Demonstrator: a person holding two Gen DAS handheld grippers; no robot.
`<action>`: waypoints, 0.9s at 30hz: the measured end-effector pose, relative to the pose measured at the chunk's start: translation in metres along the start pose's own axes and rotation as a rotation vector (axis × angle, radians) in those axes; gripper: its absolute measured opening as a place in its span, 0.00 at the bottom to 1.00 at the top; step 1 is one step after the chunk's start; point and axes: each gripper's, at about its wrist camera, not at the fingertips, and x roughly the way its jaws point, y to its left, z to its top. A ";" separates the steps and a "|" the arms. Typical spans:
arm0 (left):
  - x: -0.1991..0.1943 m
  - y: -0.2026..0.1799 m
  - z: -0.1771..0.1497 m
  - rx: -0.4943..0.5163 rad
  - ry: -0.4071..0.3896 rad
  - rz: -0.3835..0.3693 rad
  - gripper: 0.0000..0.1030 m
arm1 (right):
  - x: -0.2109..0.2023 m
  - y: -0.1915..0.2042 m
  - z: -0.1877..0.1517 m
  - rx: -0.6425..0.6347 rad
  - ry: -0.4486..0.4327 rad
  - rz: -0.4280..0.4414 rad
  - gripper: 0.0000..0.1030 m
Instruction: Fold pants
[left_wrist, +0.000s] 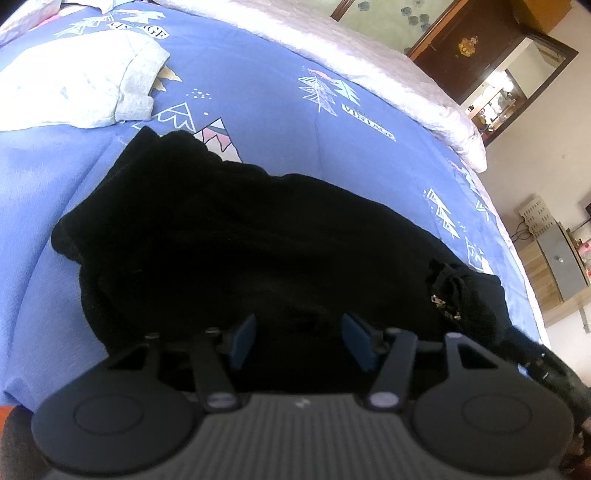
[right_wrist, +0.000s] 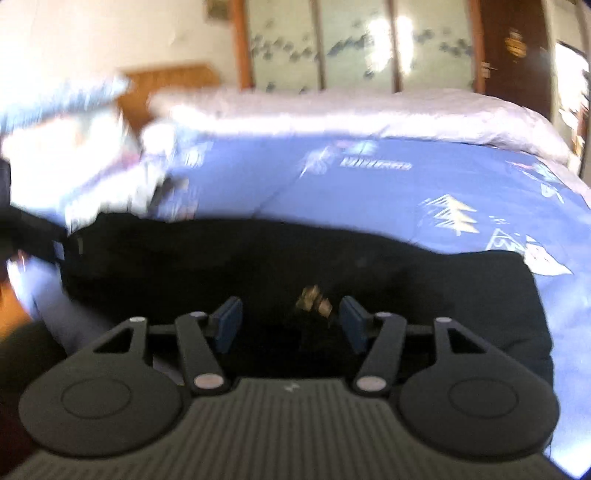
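The pants (left_wrist: 236, 251) lie on the bed (left_wrist: 332, 155) as a thick black bundle just ahead of me, apparently doubled at least once, though the dark cloth hides the layers and I cannot count the folds. My left tongs (left_wrist: 299, 341) and right tongs (right_wrist: 291, 325) both stand with jaws apart over the near edge, gripping nothing; a zipper (right_wrist: 314, 297) shows between the right pads. I judge the fold partly done: edges remain uneven and a final fold and squaring are left.
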 end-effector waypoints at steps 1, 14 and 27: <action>0.002 0.000 0.000 0.002 0.004 0.004 0.52 | 0.002 -0.006 0.001 0.034 -0.009 -0.015 0.53; -0.037 0.014 -0.001 -0.005 -0.077 -0.081 0.59 | 0.031 -0.023 -0.021 0.213 0.073 -0.089 0.23; -0.059 0.100 -0.015 -0.332 -0.155 -0.034 0.79 | 0.073 0.063 0.035 -0.016 0.028 0.124 0.25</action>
